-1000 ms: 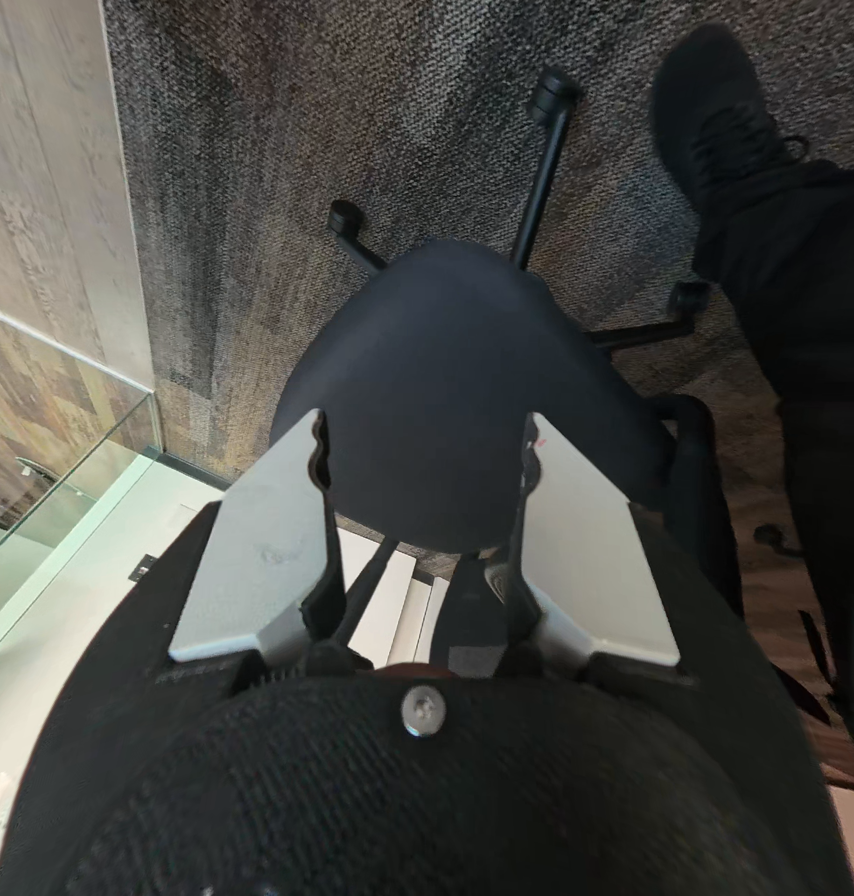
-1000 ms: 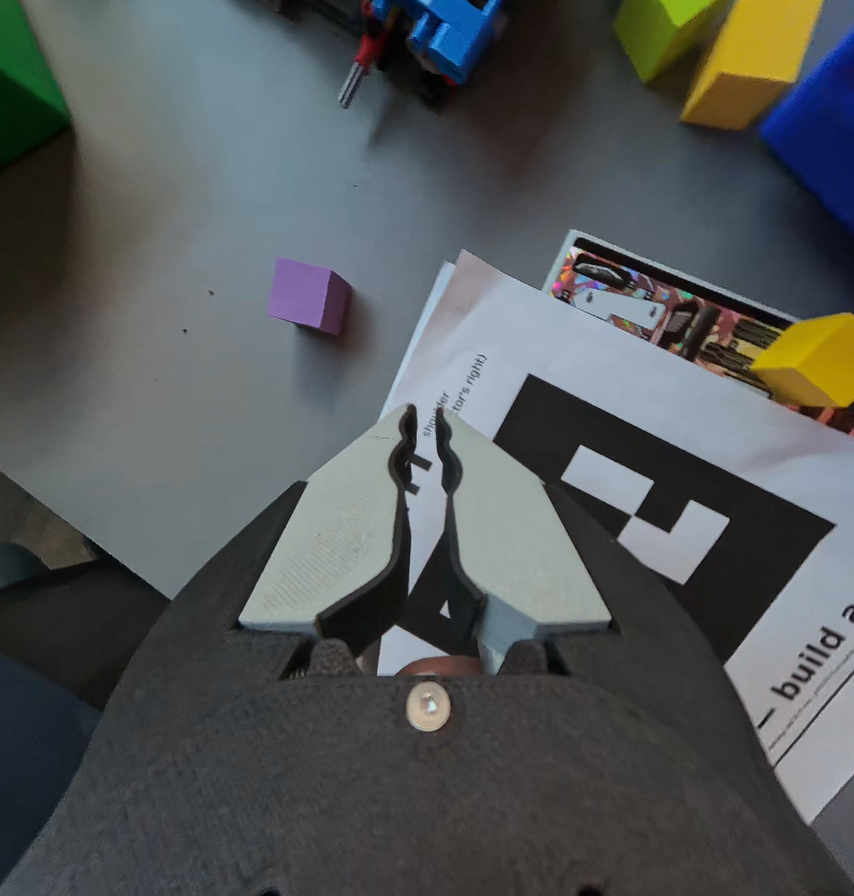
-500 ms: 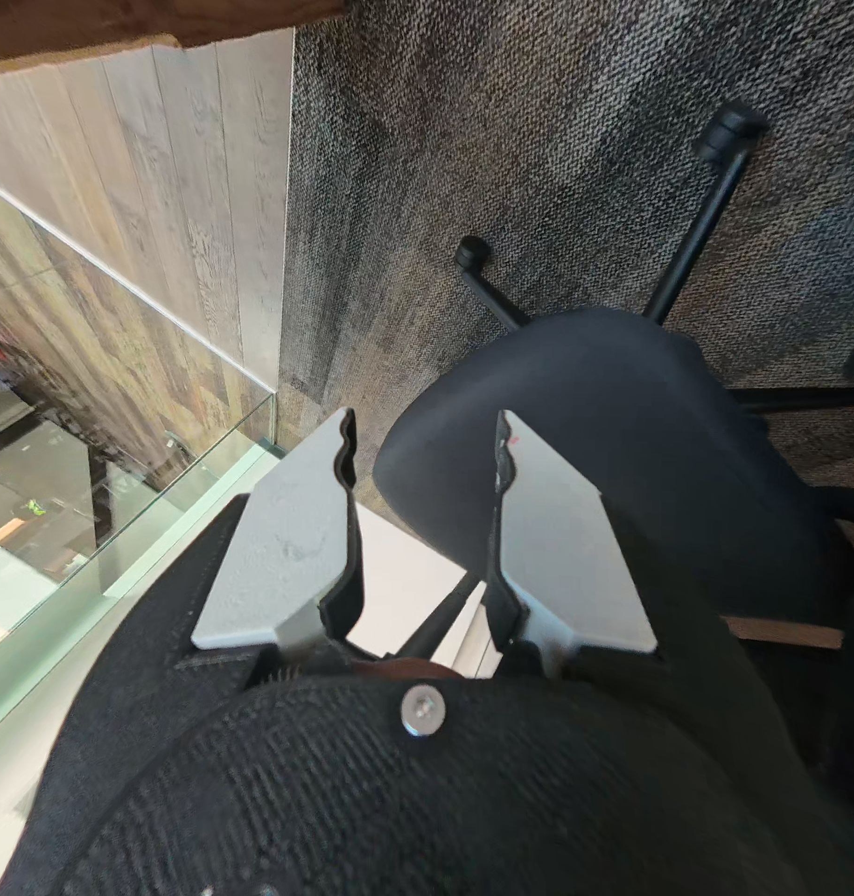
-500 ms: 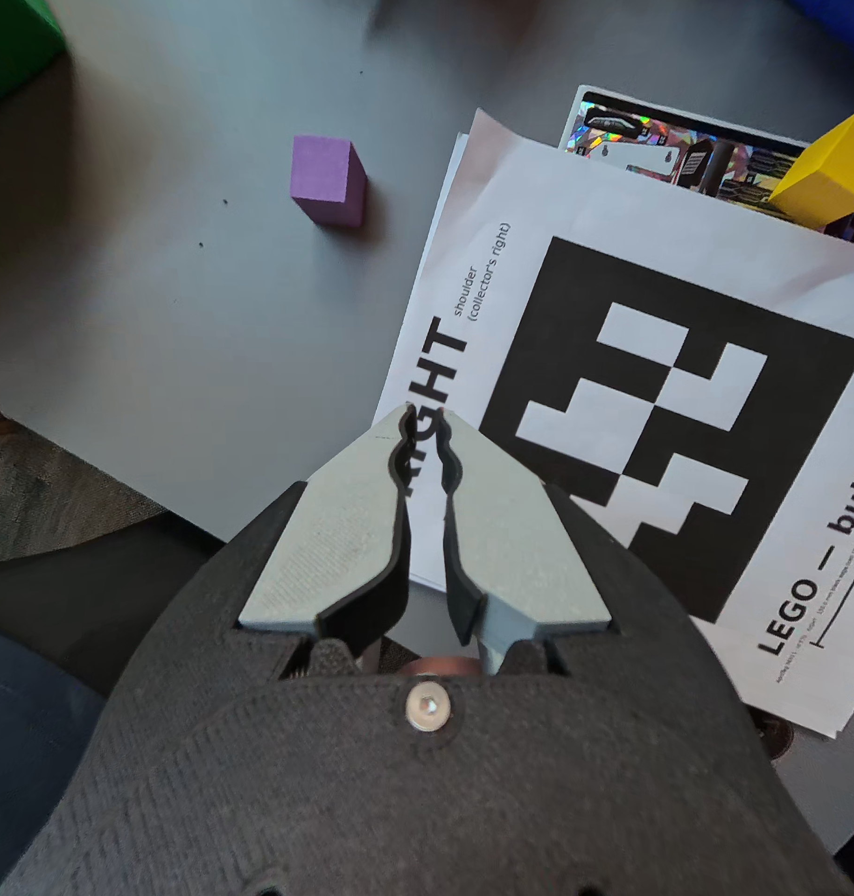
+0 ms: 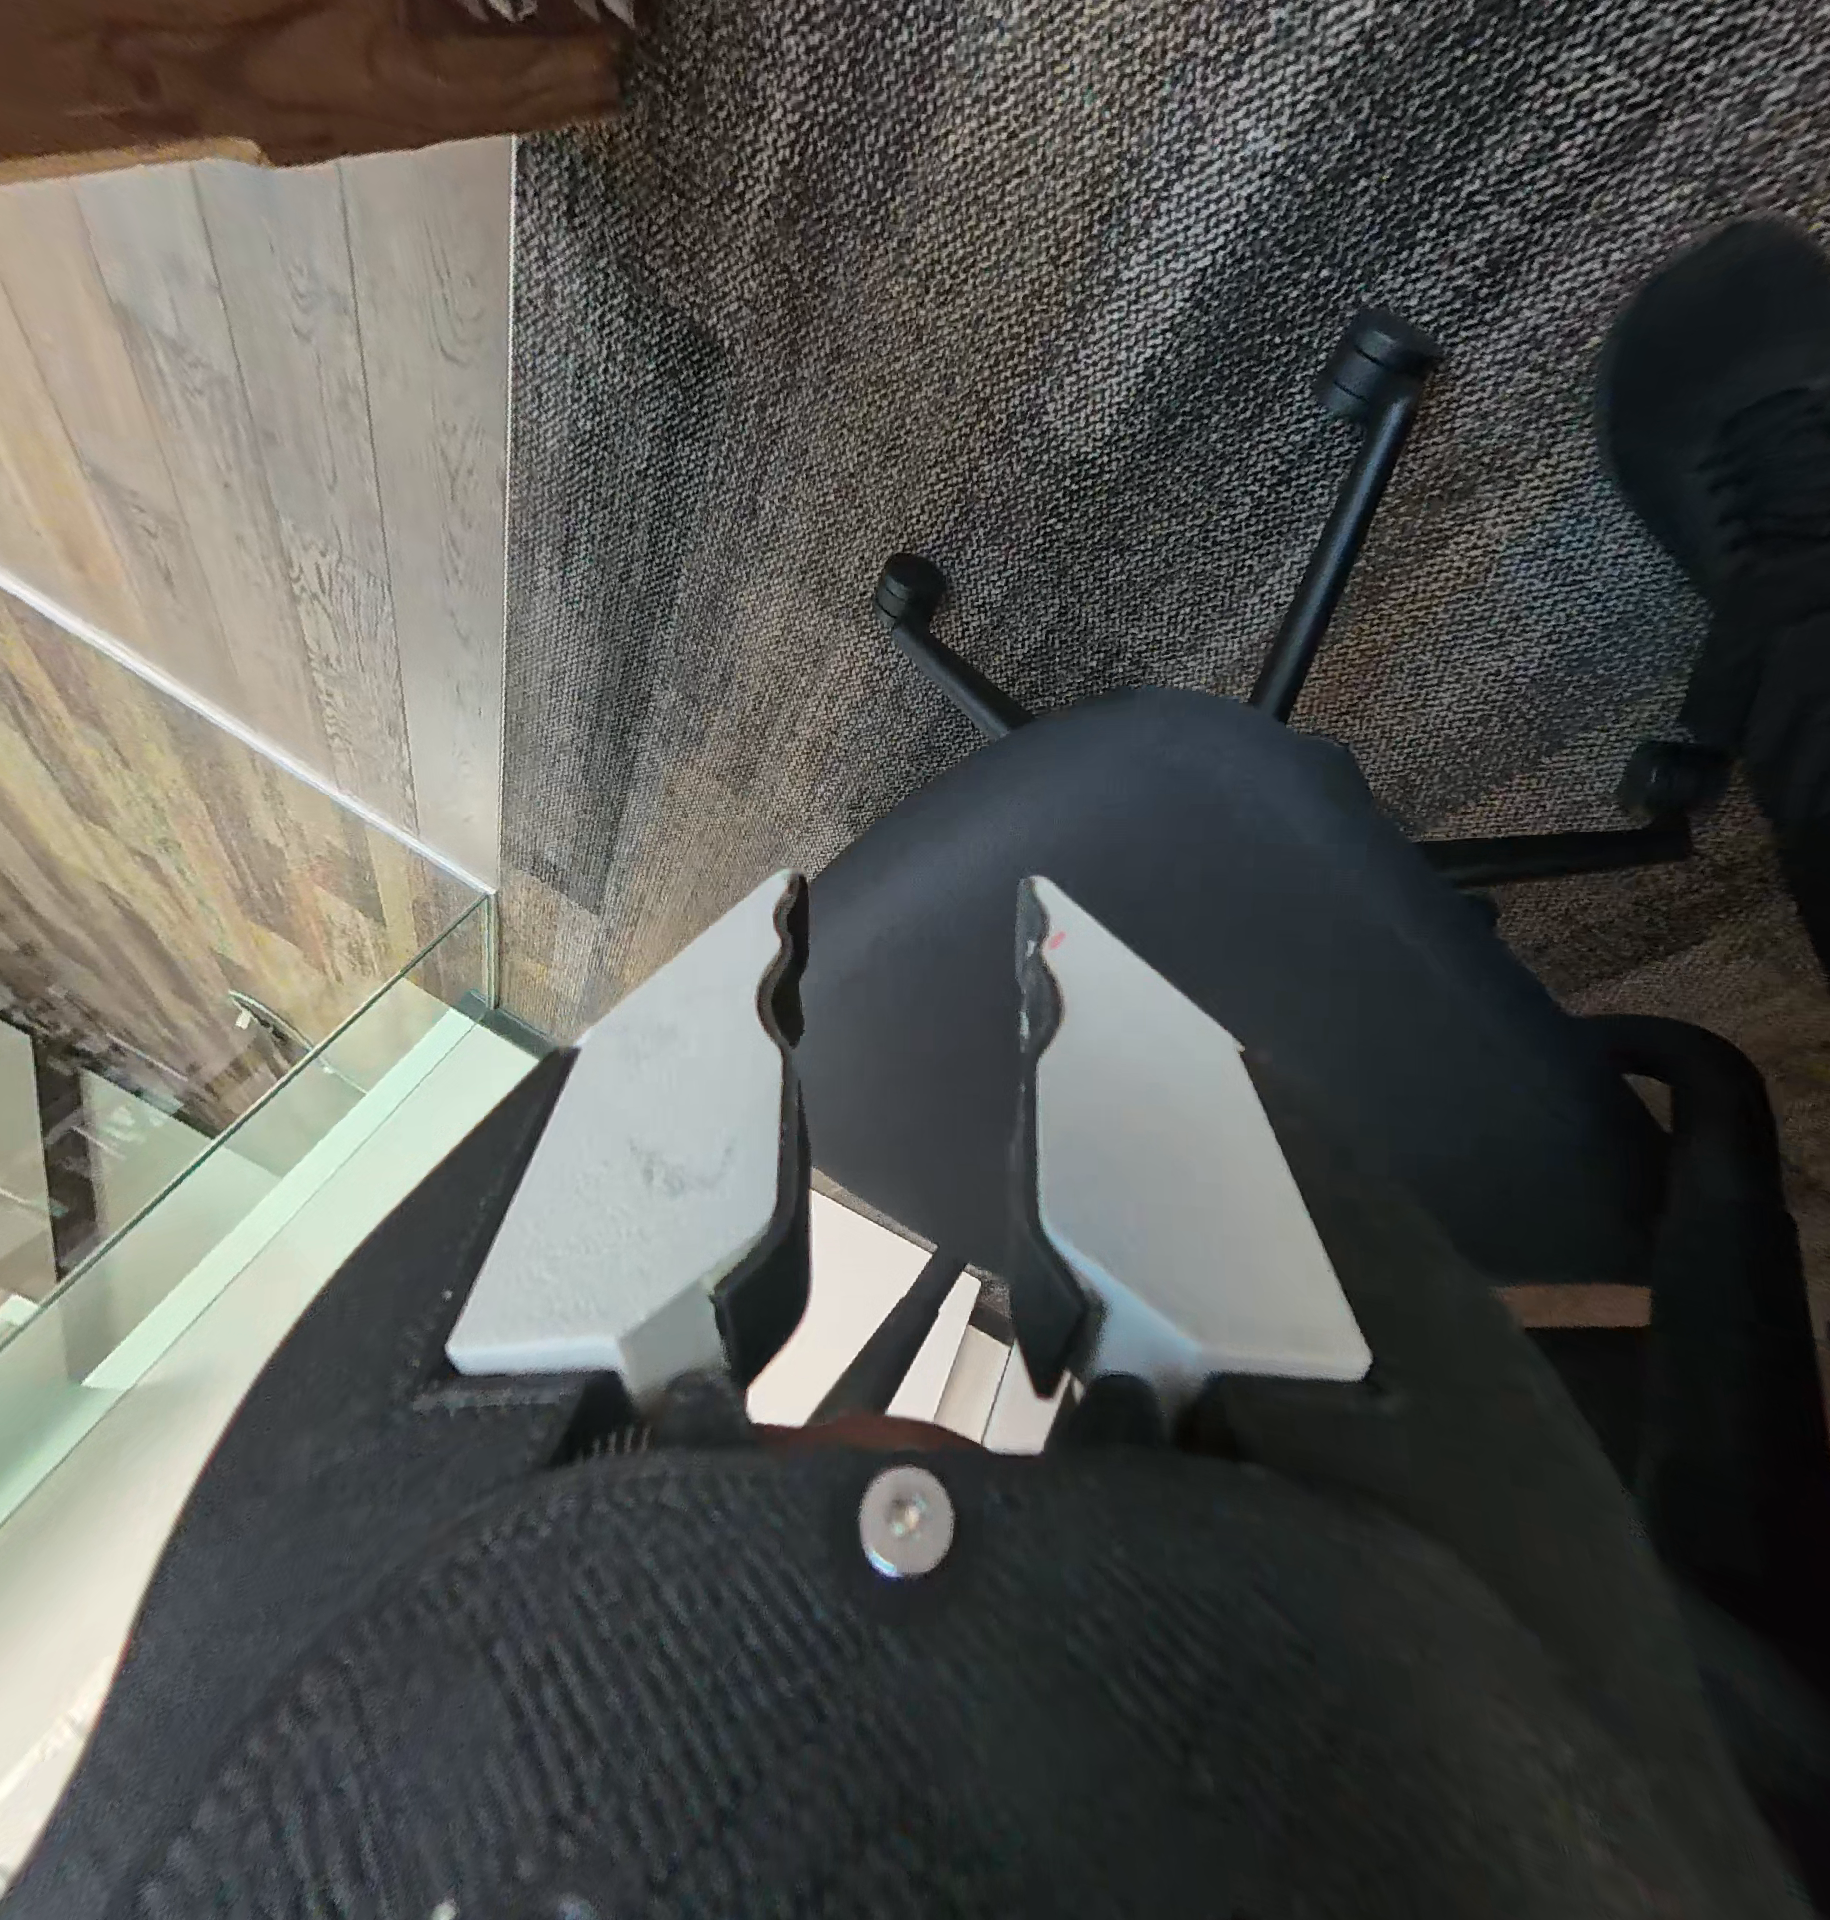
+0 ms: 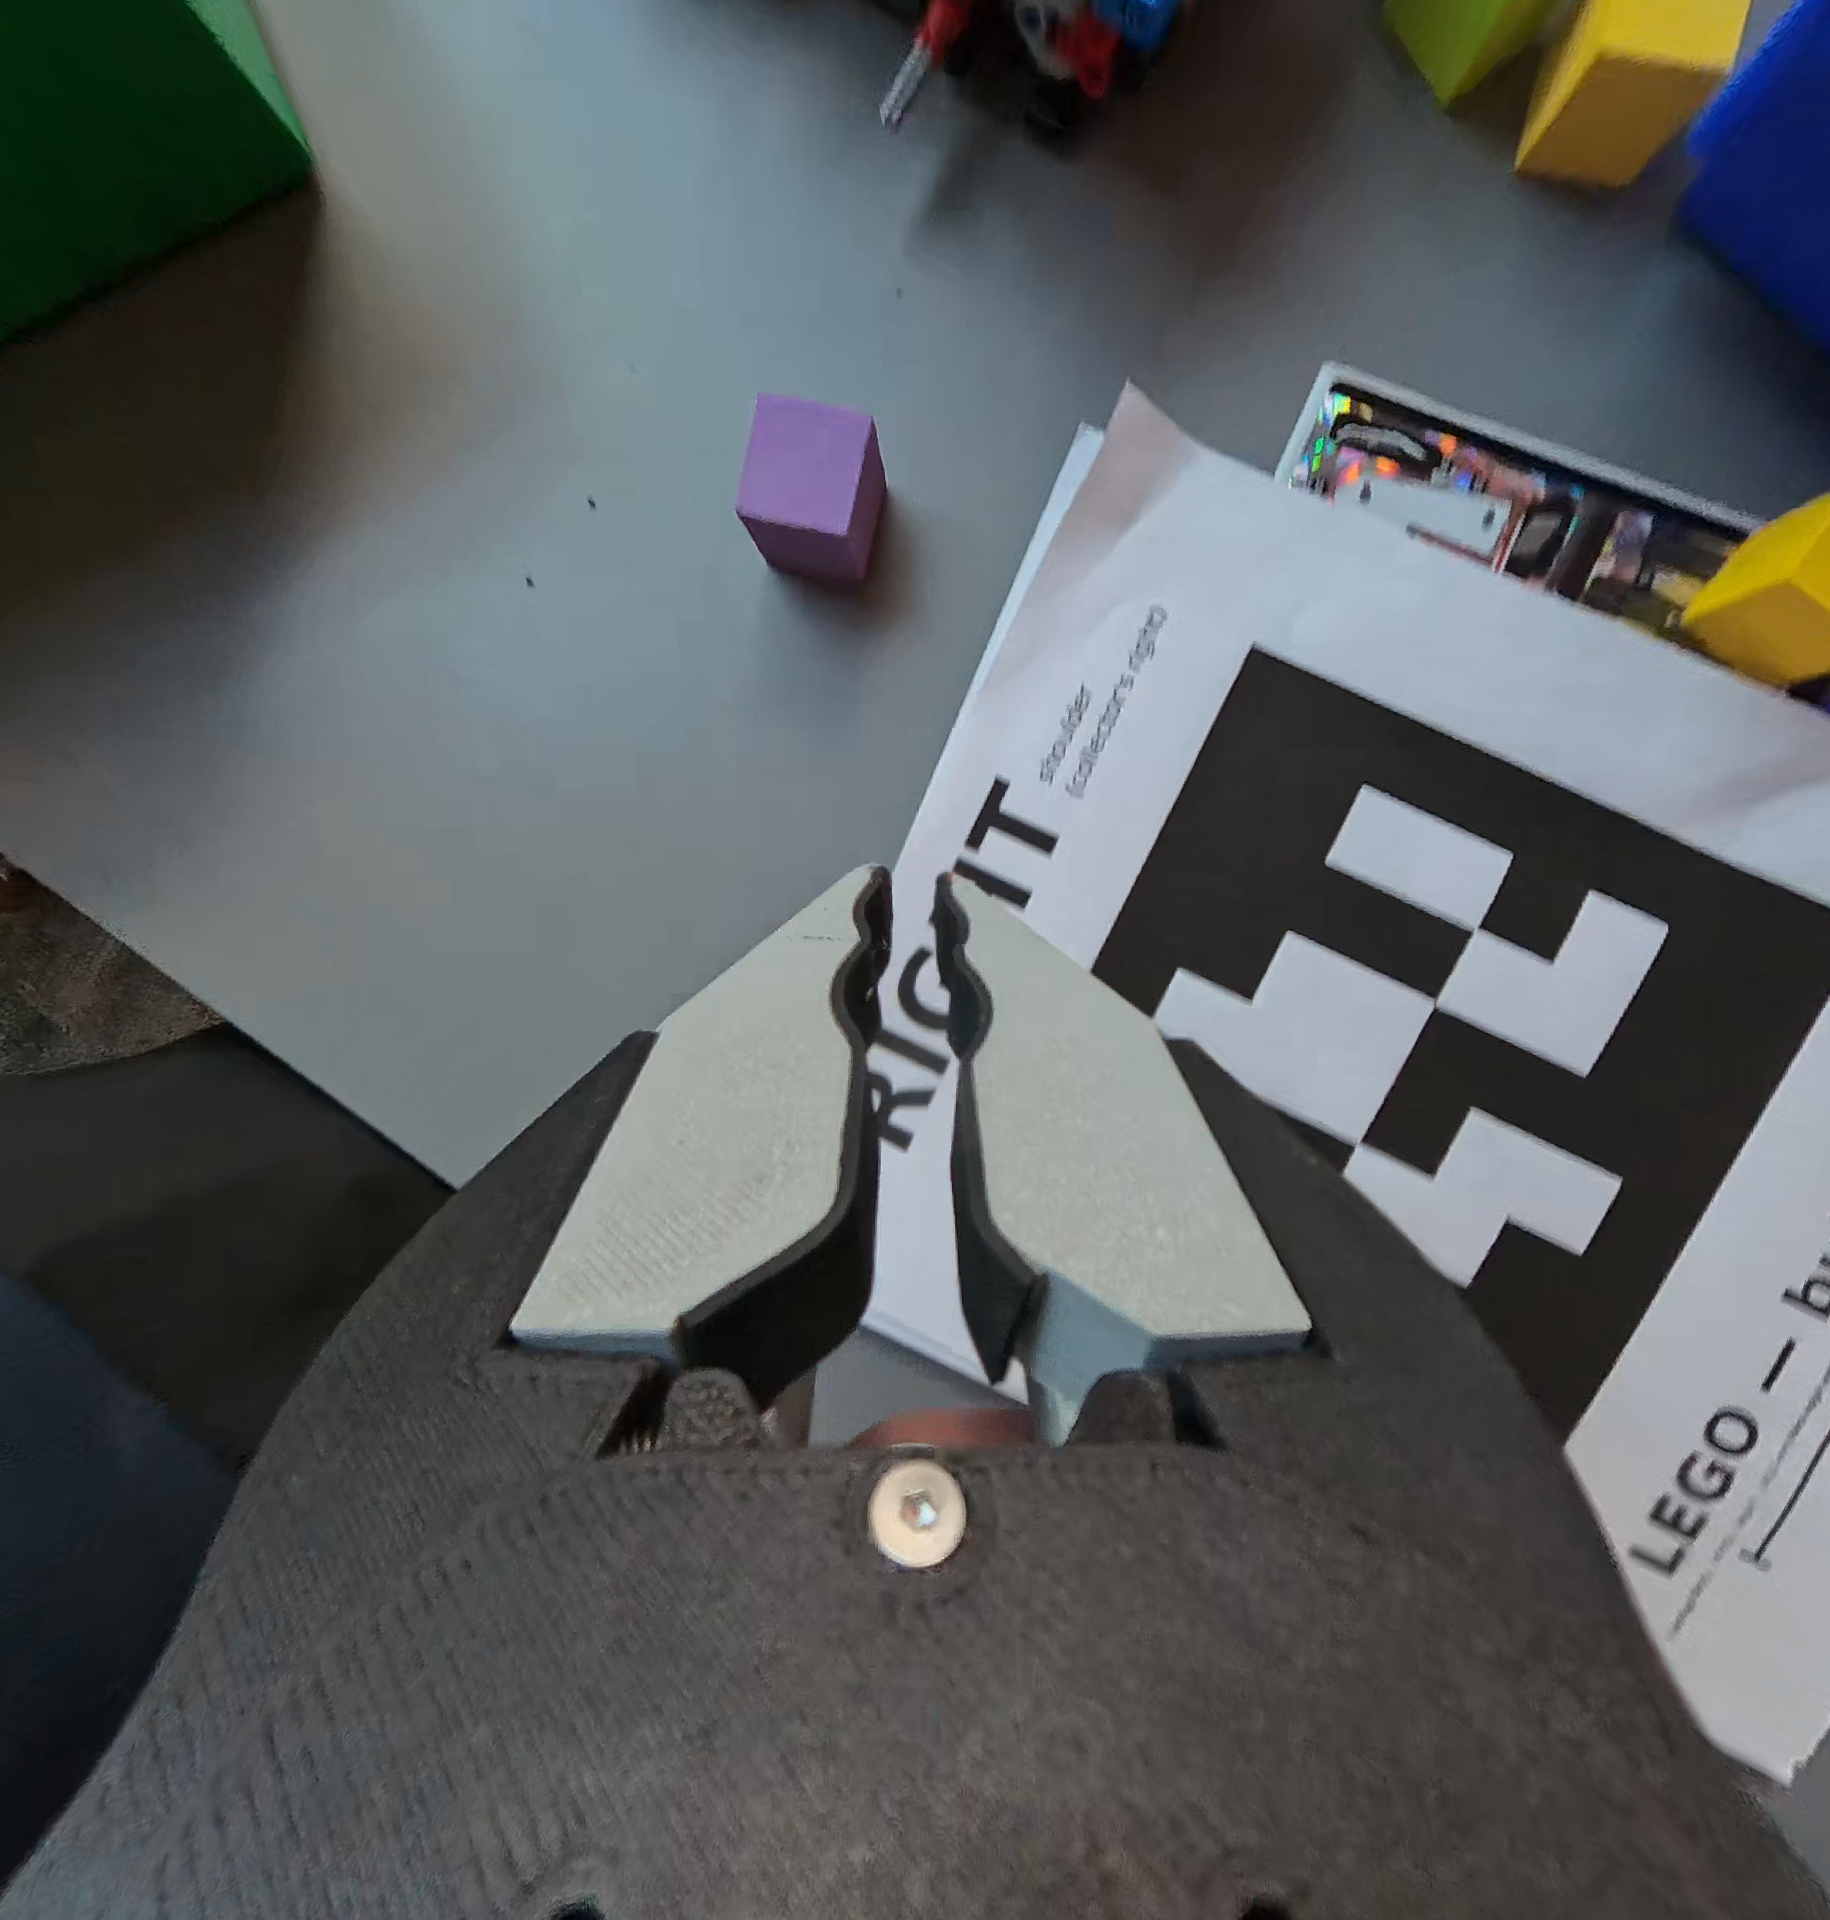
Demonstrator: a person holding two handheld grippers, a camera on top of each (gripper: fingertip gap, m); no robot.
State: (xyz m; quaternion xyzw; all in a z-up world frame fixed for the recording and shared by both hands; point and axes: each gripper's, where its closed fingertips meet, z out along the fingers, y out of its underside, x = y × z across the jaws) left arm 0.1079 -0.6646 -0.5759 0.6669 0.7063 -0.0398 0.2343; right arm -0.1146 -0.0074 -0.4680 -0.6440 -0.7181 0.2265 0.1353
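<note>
Left gripper (image 5: 911, 894) has narrowed, empty above chair seat (image 5: 1202, 883); right gripper (image 6: 913, 883) near-closed, empty; purple cube (image 6: 809, 483) ahead-left.

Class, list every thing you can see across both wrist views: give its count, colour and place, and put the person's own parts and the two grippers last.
office chair: one, black, on the carpet below the left gripper
carpet: grey, floor of the left view
glass panel: one, clear, left edge of the left view
table: one, grey, under the right gripper
purple cube: one, alone on the table
printed sheet: one, white with a black square pattern, right of the cube
shiny card: one, partly under the sheet
yellow blocks: two, one on the card, one at the top right
green block: one, top left
blue block: one, top right
shoe: one, black, on the carpet
left gripper: open, empty
right gripper: nearly closed, empty, over the sheet
</note>
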